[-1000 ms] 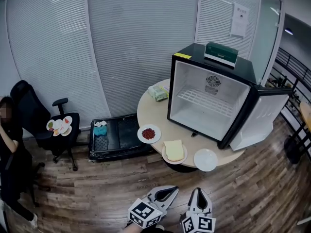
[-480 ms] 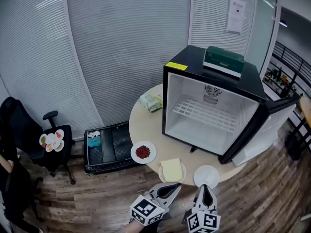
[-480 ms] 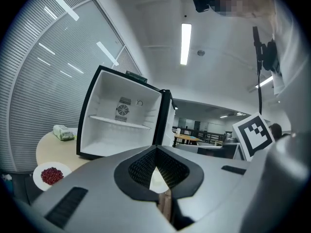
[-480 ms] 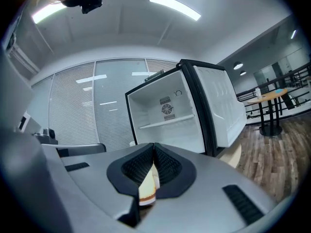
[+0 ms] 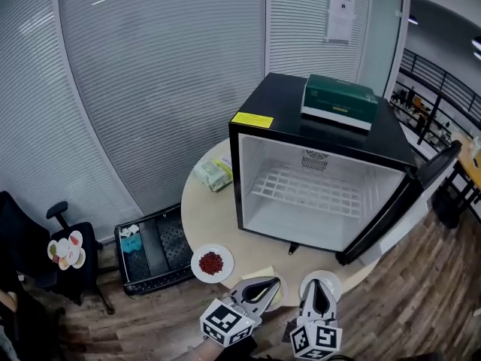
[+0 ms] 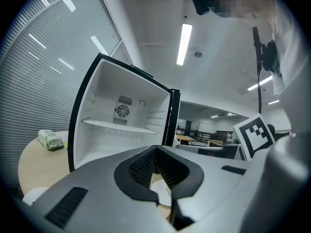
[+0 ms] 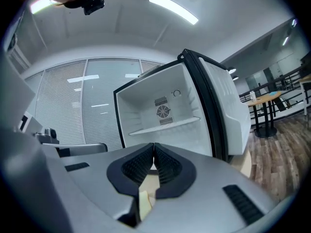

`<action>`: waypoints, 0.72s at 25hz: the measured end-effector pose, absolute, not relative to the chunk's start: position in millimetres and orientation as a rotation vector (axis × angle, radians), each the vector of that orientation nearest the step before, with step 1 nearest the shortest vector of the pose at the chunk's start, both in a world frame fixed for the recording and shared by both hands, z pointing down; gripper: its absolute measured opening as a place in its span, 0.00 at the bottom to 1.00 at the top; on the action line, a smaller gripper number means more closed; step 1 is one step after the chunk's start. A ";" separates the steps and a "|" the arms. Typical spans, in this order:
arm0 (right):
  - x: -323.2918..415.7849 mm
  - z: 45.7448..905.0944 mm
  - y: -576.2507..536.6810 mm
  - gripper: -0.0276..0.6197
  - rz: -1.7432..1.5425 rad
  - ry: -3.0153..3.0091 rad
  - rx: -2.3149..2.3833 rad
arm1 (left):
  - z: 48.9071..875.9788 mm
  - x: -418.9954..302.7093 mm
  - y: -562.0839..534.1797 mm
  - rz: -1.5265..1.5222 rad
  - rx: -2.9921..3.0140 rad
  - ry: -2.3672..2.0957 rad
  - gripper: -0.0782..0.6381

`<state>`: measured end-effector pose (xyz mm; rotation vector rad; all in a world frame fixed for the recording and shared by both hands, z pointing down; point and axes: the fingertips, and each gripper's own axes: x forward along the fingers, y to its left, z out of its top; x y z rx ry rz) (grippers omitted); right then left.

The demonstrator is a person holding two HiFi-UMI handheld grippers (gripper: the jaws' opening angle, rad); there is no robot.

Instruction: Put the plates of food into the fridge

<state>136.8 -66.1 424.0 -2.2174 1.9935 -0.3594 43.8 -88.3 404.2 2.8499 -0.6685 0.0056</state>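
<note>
With left gripper [image 5: 273,282] and right gripper [image 5: 315,282] both pinched shut, empty, the plates [image 5: 199,267] look light, stiff, probably slick: take the rim.

Greenish packet [image 5: 213,174] on round table [image 5: 197,216]; black crate [image 5: 161,247] on floor beside; office chair [image 5: 22,239] left.

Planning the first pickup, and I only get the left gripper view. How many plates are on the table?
Observer: Three, along the near edge of the table in the head view: a plate of red food, a plate with bread partly behind the left gripper, and a plain white plate.
Operator: Is the right gripper free?
Observer: Yes, the right gripper is shut with nothing between its jaws.
Operator: Anything on top of the fridge?
Observer: A green box lies flat on the black top of the fridge.
</note>
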 end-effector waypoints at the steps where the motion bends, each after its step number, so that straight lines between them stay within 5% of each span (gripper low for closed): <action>1: 138.7 424.1 -69.7 0.05 -0.359 1.969 -2.229 | 404.5 46.1 -93.4 0.006 2.857 -0.644 0.12; 14: 185.6 453.4 -40.0 0.06 -0.472 1.722 -2.333 | 430.4 113.9 -78.9 0.093 2.852 -0.267 0.12; 16: 192.9 460.9 -32.6 0.23 -0.554 1.704 -2.297 | 434.1 124.6 -74.5 0.102 2.838 -0.248 0.12; 18: 200.0 470.9 -25.7 0.29 -0.655 1.677 -2.244 | 438.7 134.7 -71.5 0.117 2.825 -0.239 0.12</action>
